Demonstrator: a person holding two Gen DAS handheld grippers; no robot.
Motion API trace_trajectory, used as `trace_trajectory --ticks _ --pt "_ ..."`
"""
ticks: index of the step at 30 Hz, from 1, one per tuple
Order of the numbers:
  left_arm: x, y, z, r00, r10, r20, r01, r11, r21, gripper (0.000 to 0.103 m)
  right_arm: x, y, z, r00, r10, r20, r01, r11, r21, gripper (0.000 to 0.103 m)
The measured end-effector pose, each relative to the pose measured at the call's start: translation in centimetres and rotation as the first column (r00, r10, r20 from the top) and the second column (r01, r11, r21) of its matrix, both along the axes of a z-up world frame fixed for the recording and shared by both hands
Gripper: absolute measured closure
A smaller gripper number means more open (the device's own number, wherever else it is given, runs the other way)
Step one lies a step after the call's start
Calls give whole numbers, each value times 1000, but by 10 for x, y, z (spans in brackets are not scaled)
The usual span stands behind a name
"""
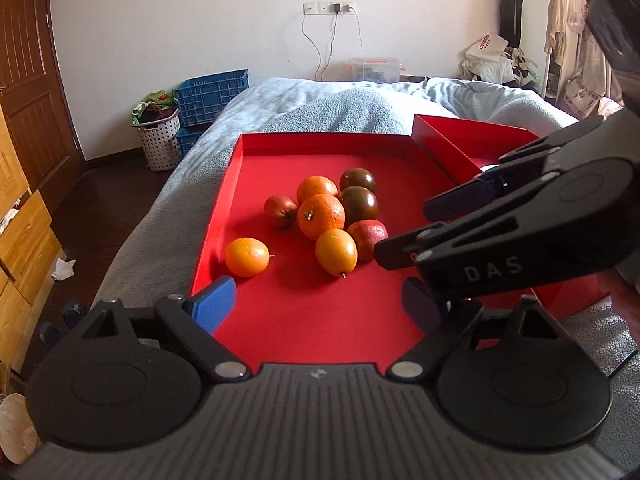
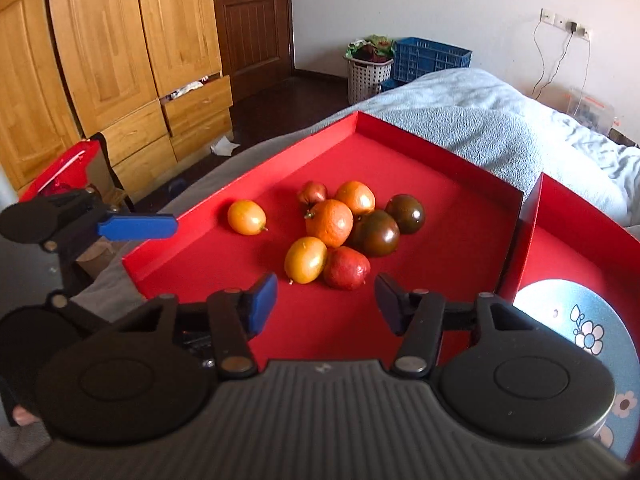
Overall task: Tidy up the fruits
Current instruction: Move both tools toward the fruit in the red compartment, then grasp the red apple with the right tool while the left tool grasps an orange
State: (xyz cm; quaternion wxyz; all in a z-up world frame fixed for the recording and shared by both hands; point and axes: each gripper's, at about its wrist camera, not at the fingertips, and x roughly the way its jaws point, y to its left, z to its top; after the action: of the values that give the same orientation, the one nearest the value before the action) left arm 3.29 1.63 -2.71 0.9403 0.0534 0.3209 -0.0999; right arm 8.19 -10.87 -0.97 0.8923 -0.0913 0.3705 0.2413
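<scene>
A big red tray point(image 1: 320, 320) point(image 2: 440, 168) lies on the bed and holds a cluster of several fruits: oranges point(image 1: 321, 216) point(image 2: 330, 223), yellow-orange fruits point(image 1: 336, 251) point(image 2: 306, 260), dark tomatoes point(image 1: 359, 204) point(image 2: 376, 233), a red fruit point(image 1: 370, 238) point(image 2: 346, 268). One yellow-orange fruit point(image 1: 246, 257) point(image 2: 247, 217) lies apart near the left wall. My left gripper point(image 1: 320, 306) is open and empty over the tray's near end. My right gripper point(image 2: 326, 304) is open and empty, just short of the red fruit; it also shows in the left wrist view point(image 1: 400, 232).
A second red tray point(image 1: 472, 140) point(image 2: 568, 240) adjoins on the right and holds a blue flowered plate point(image 2: 580, 320). Grey blanket point(image 1: 320, 108) covers the bed. Blue crates point(image 1: 212, 96) and a laundry basket point(image 1: 158, 136) stand by the wall; wooden wardrobe point(image 2: 100, 60) at left.
</scene>
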Motion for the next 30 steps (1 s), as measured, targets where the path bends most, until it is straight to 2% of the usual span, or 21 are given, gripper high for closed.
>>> trace_trajectory --ticks 1,4,7,9,14,18,22,27,30 --pt "1 0 -1 1000 -1 -1 1 1000 -2 13 5 2 -2 1000 0 -6 0 1000 -23 55" --pt "7 0 -5 1000 3 -3 -3 1000 2 13 19 6 -7 999 -12 -34 10 998 -61 57" --pt "10 1 -8 1000 10 -24 -10 1000 -6 13 33 7 -12 996 -19 -91 15 999 -44 58" --pt "11 2 -8 999 13 -31 -13 1000 -8 13 39 10 -15 993 -20 -117 14 998 -55 62" --pt "11 4 -9 999 13 -45 -14 1000 -18 13 47 13 -19 991 -48 -124 38 996 -86 65" --pt "12 2 -10 999 11 -49 -12 1000 -17 13 54 10 -21 983 -84 -163 73 995 -74 65" --pt "14 2 -11 998 13 -56 -14 1000 -17 13 58 10 -23 983 -87 -165 79 995 -55 63" --pt "17 0 -14 998 16 -68 -17 1000 -13 13 50 17 -24 992 -46 -121 33 993 -109 65" --pt "18 1 -13 998 21 -67 -22 1000 -14 13 43 12 -21 993 -46 -110 37 995 -87 65"
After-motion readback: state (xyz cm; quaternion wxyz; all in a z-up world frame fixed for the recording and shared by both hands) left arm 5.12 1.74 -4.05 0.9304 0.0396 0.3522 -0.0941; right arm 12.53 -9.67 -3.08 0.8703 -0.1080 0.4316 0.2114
